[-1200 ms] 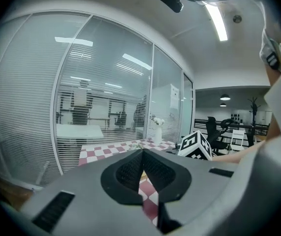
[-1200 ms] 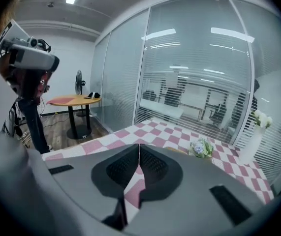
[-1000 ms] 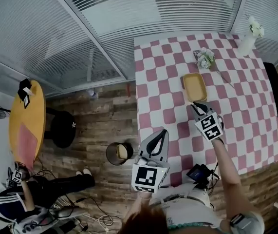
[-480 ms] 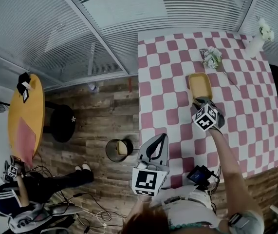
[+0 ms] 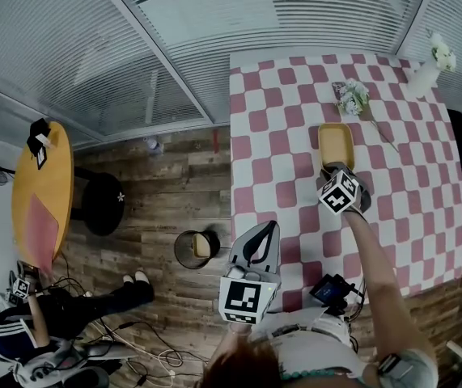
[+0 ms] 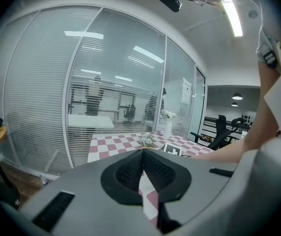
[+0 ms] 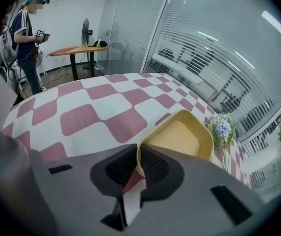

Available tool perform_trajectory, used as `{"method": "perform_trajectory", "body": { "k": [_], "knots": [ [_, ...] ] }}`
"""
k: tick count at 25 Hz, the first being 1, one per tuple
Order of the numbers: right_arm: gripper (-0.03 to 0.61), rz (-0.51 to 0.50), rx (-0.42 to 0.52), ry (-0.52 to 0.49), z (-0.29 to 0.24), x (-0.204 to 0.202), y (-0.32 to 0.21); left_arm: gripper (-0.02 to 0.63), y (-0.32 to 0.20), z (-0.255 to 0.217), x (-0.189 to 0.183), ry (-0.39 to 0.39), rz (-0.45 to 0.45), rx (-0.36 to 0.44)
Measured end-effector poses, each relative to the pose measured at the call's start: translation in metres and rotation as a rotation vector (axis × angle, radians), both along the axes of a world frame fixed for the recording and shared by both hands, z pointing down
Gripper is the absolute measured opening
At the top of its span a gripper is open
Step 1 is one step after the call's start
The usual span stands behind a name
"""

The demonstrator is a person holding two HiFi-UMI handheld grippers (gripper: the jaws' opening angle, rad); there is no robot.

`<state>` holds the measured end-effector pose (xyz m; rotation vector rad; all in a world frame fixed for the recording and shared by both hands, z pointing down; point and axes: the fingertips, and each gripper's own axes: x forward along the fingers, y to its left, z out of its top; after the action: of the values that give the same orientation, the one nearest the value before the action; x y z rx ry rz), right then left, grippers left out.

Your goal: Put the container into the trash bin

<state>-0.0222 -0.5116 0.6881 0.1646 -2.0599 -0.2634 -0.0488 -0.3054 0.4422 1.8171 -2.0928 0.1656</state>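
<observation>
The right gripper (image 7: 136,149) is closing its jaws on the near rim of the yellow container (image 7: 179,136), which sits pinched between the tips. A second ago it hung short of that edge; now it has dropped onto it, so the pick-up looks begun. The container has not moved and rests on the checked table (image 5: 279,136), well apart from the trash bin (image 5: 197,249) on the floor. The left gripper (image 6: 142,154) waits, clenched on nothing.

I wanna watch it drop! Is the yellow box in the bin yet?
Not yet. Done: the right claw is at the yellow box on the table. In hand: it is closing on the box's rim. Left: lifting it over to the bin on the floor and dropping it in.
</observation>
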Motion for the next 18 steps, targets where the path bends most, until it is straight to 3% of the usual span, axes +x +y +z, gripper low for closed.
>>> {"method": "perform_trajectory", "body": {
  "k": [5,18],
  "knots": [
    [0.017,0.05,-0.063,-0.076,-0.019,0.003,0.002,0.006,-0.001,-0.003,0.009,0.005,0.02,0.007],
    [0.017,0.244,-0.416,-0.458,-0.092,0.016,0.038,0.005,0.015,-0.011,0.031,-0.012,0.04,0.026]
  ]
}}
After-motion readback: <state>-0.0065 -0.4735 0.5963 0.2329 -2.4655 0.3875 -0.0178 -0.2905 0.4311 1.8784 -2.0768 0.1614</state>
